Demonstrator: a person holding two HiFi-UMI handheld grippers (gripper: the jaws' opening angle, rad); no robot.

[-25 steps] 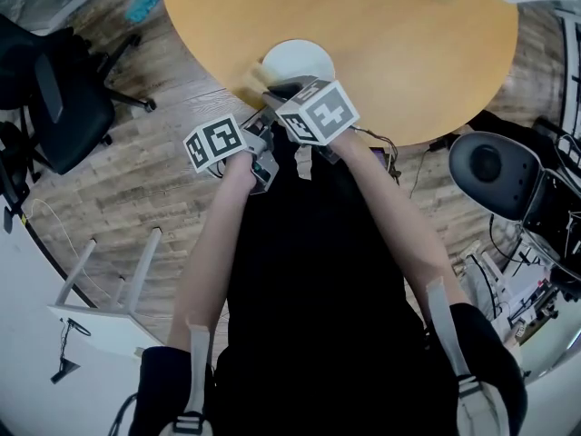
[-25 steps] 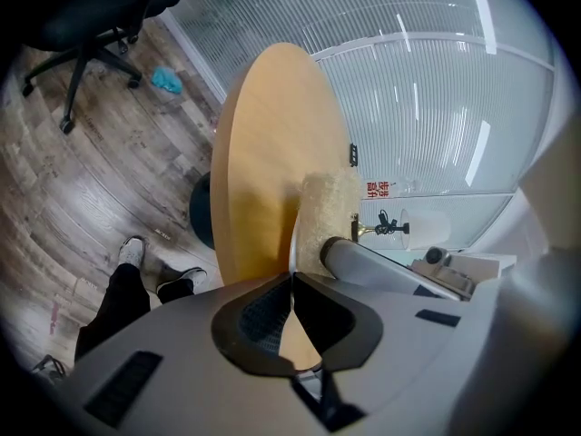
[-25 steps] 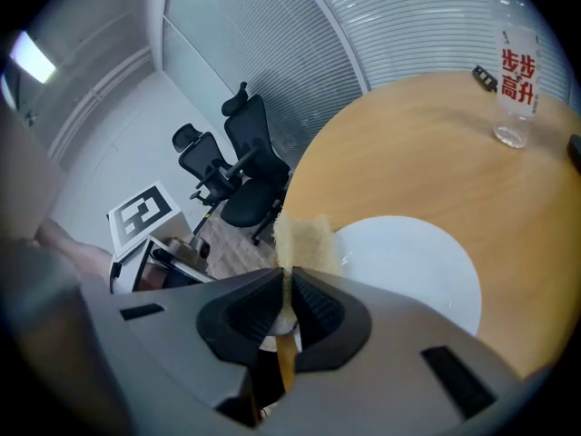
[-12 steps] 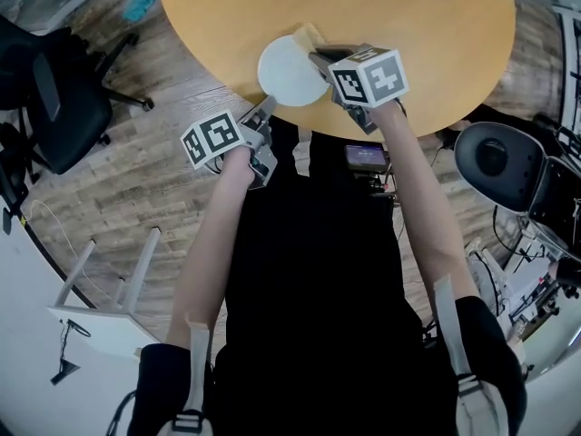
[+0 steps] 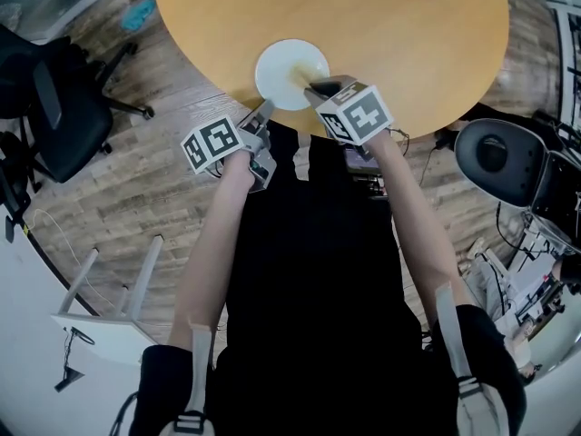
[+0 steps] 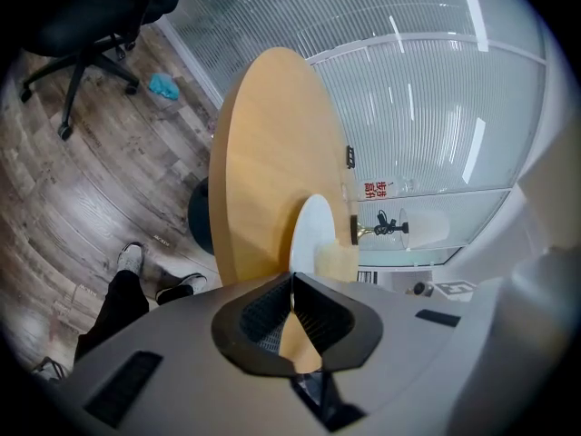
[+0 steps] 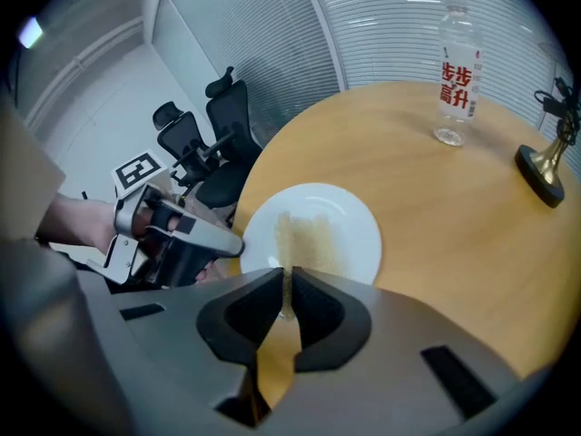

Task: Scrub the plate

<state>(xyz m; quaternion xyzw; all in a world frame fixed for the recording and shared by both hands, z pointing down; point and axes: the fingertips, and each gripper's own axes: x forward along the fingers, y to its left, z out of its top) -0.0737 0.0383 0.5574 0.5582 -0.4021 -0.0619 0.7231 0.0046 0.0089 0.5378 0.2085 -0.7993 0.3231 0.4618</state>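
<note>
In the head view, the white plate [image 5: 280, 60] is sitting at the near edge of the round wooden table [image 5: 399, 34]. The left gripper [image 5: 266, 107] is reaching its tips to the plate's near-left rim. The right gripper [image 5: 309, 86] is pointing down onto the plate from the near-right side. A black office chair [image 5: 54, 94] is standing on the floor, well off the table's left edge.

In the left gripper view, the jaws are pressing almost together and pinching the plate's thin rim. A tan sponge [image 6: 336, 262] is resting on the plate just beyond them.

In the right gripper view, the jaws are standing only a sliver apart and clamping the sponge's near end. The sponge is lying from the plate's near rim to its middle, and the left gripper is touching the plate's left rim. A clear water bottle [image 7: 454, 71] is standing toward the table's far edge. A brass-footed stand [image 7: 543, 173] is standing by the right edge.
</note>
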